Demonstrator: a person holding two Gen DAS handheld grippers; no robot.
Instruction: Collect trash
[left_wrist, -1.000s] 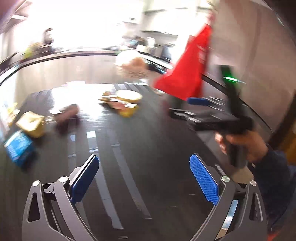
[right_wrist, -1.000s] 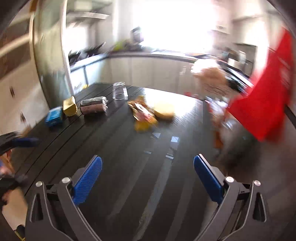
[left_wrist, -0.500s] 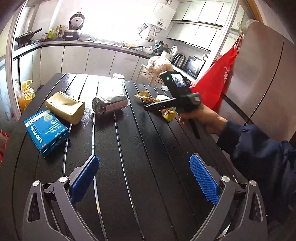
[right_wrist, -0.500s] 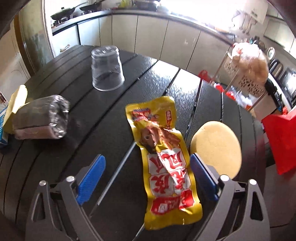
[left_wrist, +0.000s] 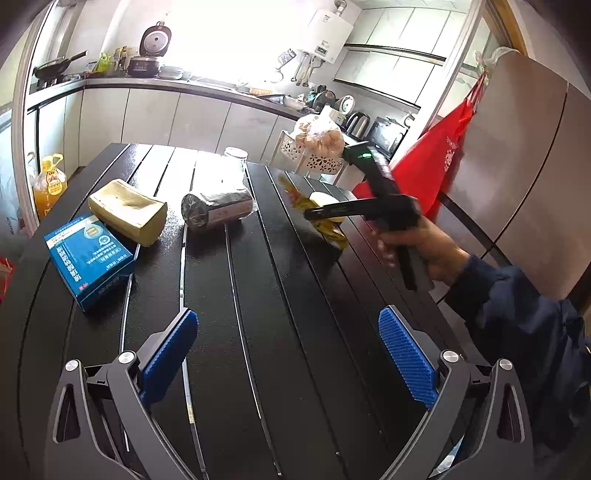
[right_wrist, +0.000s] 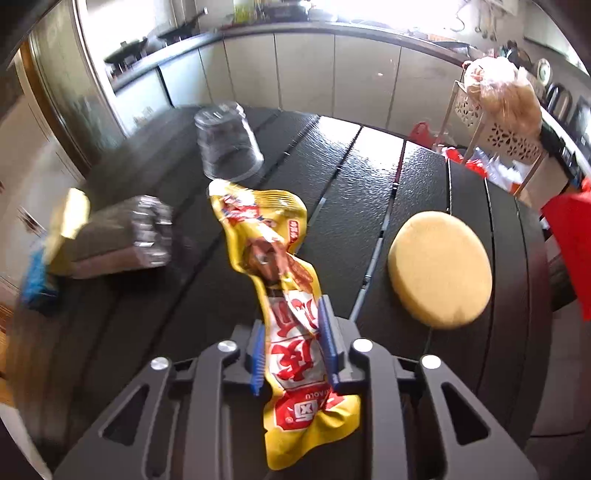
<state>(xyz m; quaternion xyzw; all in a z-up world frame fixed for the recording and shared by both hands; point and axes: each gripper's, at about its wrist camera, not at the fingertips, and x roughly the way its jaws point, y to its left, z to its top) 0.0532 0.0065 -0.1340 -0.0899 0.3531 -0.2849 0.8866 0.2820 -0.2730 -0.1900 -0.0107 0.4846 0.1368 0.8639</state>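
Snack wrapper: yellow wrapper (right_wrist: 280, 280) with red print, on the black slatted table (right_wrist: 332, 192), between the round yellow sponge (right_wrist: 441, 271) and the foil-wrapped roll (right_wrist: 129, 236).
Right gripper: jaws have just been closing and are now clenched on the wrapper's lower part; right gripper (right_wrist: 293, 345) has blue pads pressing its two long edges, the film bunched between them.
Left gripper: left gripper (left_wrist: 290, 356) released, wide apart, nothing between the pads, low over bare table.
Long axis: runs away from the right wrist camera, far end toward the upturned clear cup (right_wrist: 229, 146) and leaning left; near end trails under the jaws.
Doing it well: keep the pinch firm, lift straight up so the limp far end clears the cup and sponge.
Risk: thin film may slip; the free end will likely droop once lifted.
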